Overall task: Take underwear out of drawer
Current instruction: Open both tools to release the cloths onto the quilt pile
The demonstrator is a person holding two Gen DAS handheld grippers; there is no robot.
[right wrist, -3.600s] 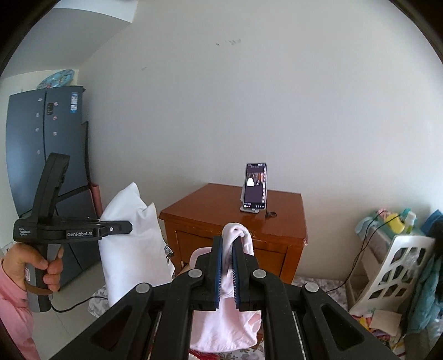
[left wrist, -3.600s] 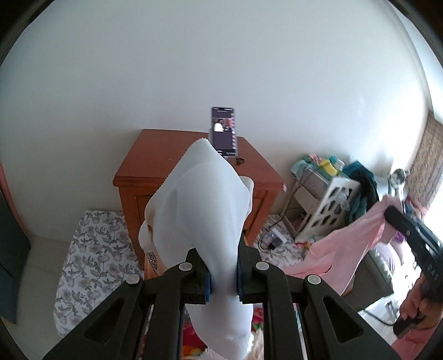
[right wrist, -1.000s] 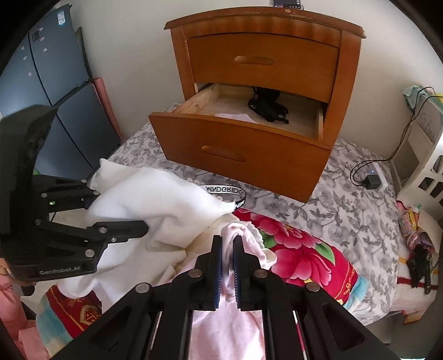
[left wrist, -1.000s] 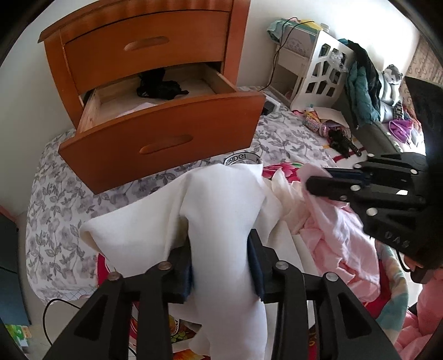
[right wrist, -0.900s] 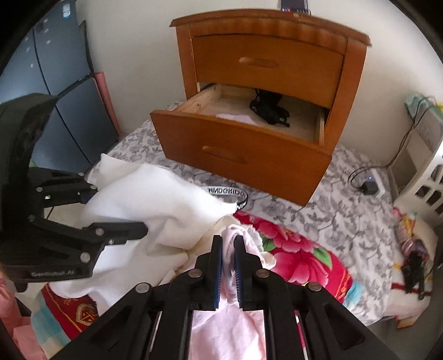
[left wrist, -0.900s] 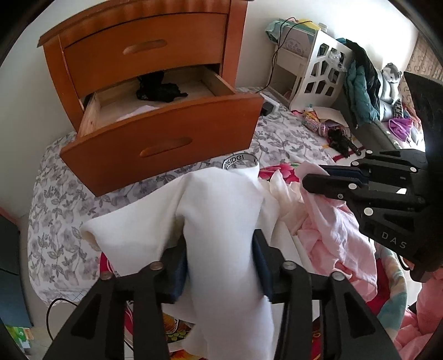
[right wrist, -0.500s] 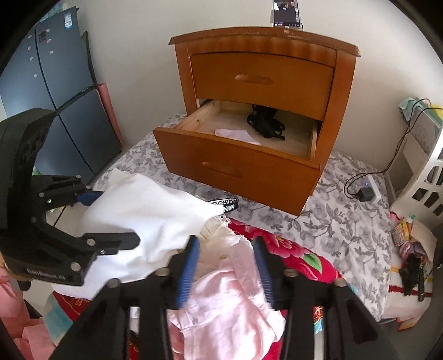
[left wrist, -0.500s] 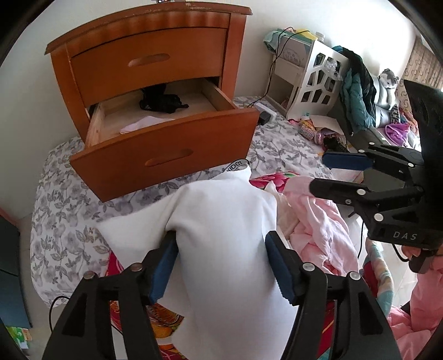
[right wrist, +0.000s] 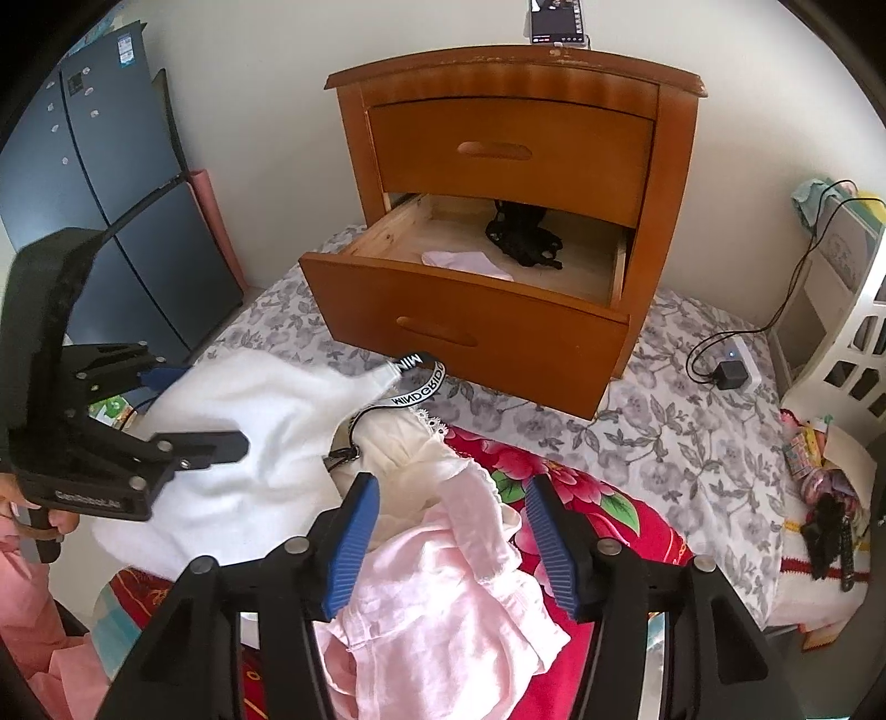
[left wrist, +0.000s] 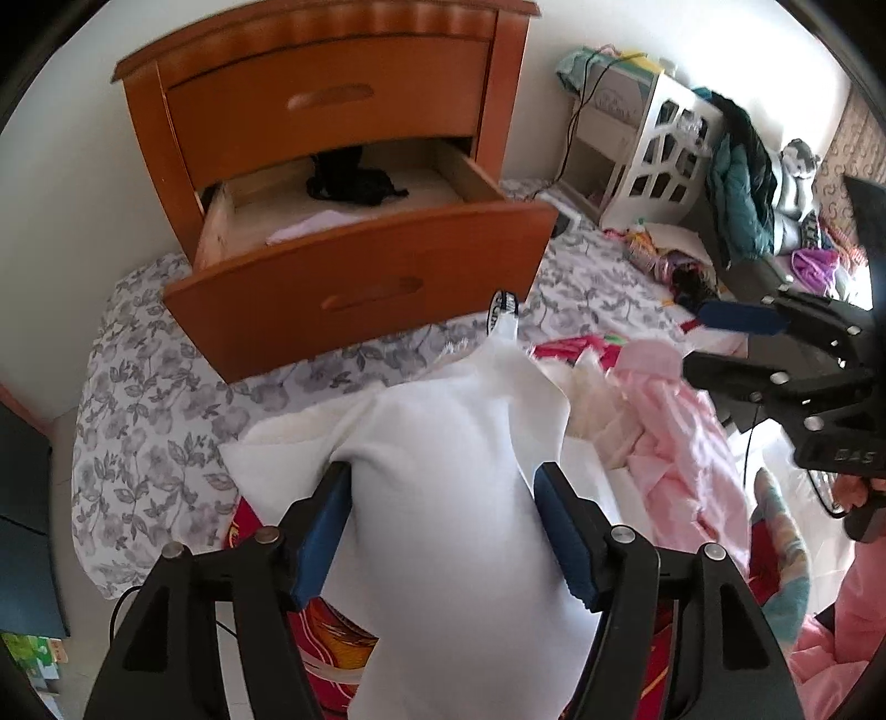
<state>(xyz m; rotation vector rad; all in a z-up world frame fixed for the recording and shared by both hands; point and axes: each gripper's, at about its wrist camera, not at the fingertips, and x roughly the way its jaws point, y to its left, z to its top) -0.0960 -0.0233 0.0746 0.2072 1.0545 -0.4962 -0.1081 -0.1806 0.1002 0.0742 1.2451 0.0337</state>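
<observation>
The lower drawer of the wooden nightstand stands pulled out. Inside lie black underwear and a pale folded piece. My left gripper hangs over the pile in front; its jaws are opening, with a white garment loose between them. My right gripper is also opening above a pink garment, which lies slack under its pads. A cream lace piece and a lettered waistband lie beside them.
The clothes rest on a red flowered blanket over a grey floral sheet. A phone stands on the nightstand. A white cut-out rack is at the right, a charger with its cable near it, dark blue cabinet doors at the left.
Both grippers' jaws have spread apart and released their garments. The white and pink pieces now lie on the pile. The right gripper has risen slightly.
</observation>
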